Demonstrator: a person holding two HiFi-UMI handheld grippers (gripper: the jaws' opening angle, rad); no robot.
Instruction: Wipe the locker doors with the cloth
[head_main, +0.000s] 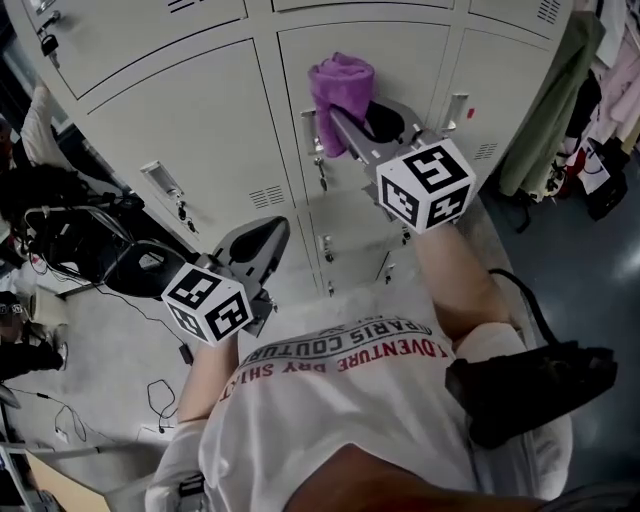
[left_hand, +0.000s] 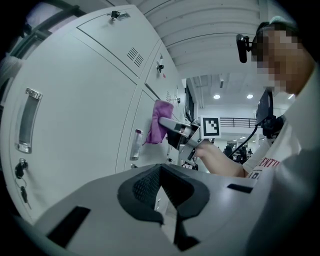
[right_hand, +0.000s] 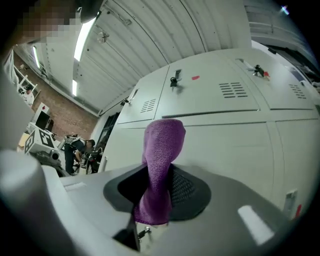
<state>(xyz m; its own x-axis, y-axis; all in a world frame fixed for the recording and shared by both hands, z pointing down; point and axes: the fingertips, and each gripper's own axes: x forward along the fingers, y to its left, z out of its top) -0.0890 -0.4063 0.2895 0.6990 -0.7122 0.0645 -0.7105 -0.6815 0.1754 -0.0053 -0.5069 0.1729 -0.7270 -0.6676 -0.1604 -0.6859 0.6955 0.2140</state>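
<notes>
Purple terry cloth (right_hand: 159, 150) clamped between the jaws of the right tool (head_main: 350, 125), pinched near its lower end, the free bulk standing past the jaw tips as a rounded wad. Left tool (left_hand: 167, 195) lower and off to the side, black pads drawn nearly together with only a sliver of light between them, holding nothing, clear of the lockers.

Beyond the right tool: wad up against the pale grey metal locker doors (head_main: 180, 120), on the middle door of the row, high on its panel and just beside the chrome handle (head_main: 314, 135) at that door's left edge. From the left tool's side, appears to touch the door face; cannot tell how firmly.

Judged as mid-wipe on that one door. No streaks, damp patches or dirt showing on any panel, so cannot tell which doors are done. Going by position, probably the lower part of the middle door, the neighbours on both sides and the row above yet to be covered.

Further out, hanging green garment (head_main: 545, 110) at the right end of the lockers.
</notes>
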